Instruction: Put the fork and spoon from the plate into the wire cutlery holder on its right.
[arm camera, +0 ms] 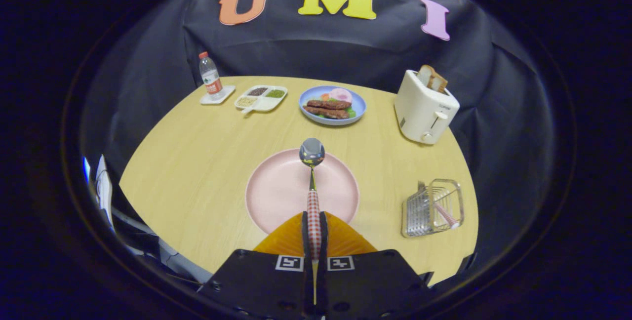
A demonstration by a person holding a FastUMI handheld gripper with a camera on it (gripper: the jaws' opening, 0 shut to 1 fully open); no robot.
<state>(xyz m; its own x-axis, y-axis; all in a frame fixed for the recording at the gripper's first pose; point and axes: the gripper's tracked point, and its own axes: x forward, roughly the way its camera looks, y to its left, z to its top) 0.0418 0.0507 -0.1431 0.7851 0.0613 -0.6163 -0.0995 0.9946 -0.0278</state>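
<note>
Gripping the spoon [312, 181] by its checked handle, the gripper [314, 233] is holding it out over the pink plate [276, 191], bowl end pointing to the far side. Both fingers are pressing on the handle from left and right, so the jaws are clenched on the spoon and not released. Holding it low on the handle is leaving the long front part free, which should be helping when it comes to poking an end into a narrow opening. The spoon seems to be hanging above the plate rather than resting on it, though the height is hard to judge.

The wire cutlery holder [434, 207] is sitting on the wooden table [197, 162] to the right of the plate, well apart from the spoon. A fork [447, 211] with a matching handle appears to be lying inside it already, its tines sticking out at the far-left corner, so by my reckoning the spoon is the remaining half of the job.

Farther off, a toaster [424, 110] with bread, a blue plate of food [333, 104], a divided tray [261, 98] and a water bottle [211, 77] are lining the far side, clear of the path to the holder.
</note>
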